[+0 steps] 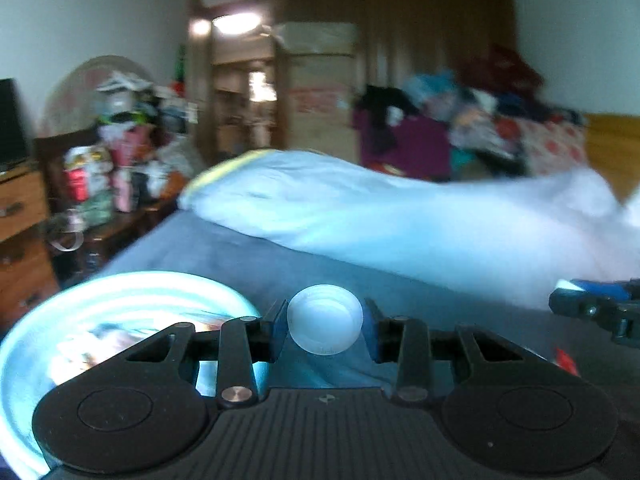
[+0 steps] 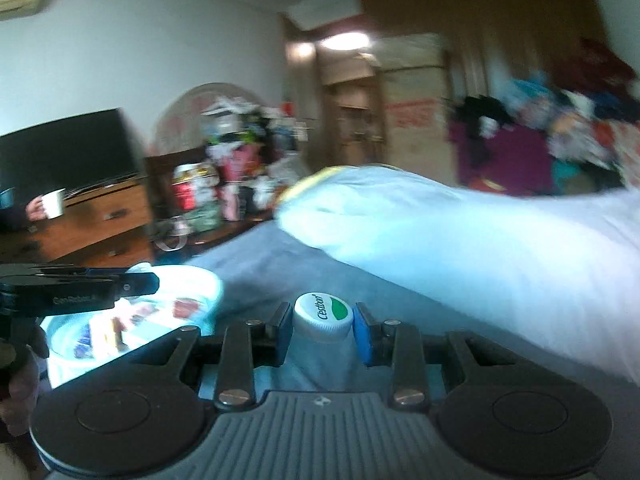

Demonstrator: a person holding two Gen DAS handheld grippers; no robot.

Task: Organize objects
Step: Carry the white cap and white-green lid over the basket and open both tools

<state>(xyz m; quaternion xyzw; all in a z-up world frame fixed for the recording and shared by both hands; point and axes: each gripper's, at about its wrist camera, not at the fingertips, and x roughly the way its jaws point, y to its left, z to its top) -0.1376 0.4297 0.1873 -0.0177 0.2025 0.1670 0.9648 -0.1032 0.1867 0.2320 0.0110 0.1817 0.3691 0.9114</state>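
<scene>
In the left wrist view my left gripper (image 1: 325, 322) is shut on a small white plastic cup (image 1: 325, 319), its hollow side facing the camera, just above a blue bedsheet. A round light-blue basin (image 1: 120, 296) with several small packets lies at the lower left. In the right wrist view my right gripper (image 2: 322, 326) is shut on the neck of a plastic bottle with a white and green "Cestbon" cap (image 2: 323, 315). The left gripper (image 2: 80, 290) reaches over the basin (image 2: 192, 280) at the left. The right gripper's tip (image 1: 592, 304) shows at the far right of the left view.
A pale quilt (image 1: 400, 216) lies across the bed behind both grippers. Piled clothes (image 1: 460, 128) sit at the back right. A cluttered dark table (image 2: 224, 184), a wooden dresser with a TV (image 2: 68, 152) and cardboard boxes (image 2: 412, 112) stand along the far side. A hand holding a mug (image 2: 50, 204) shows at far left.
</scene>
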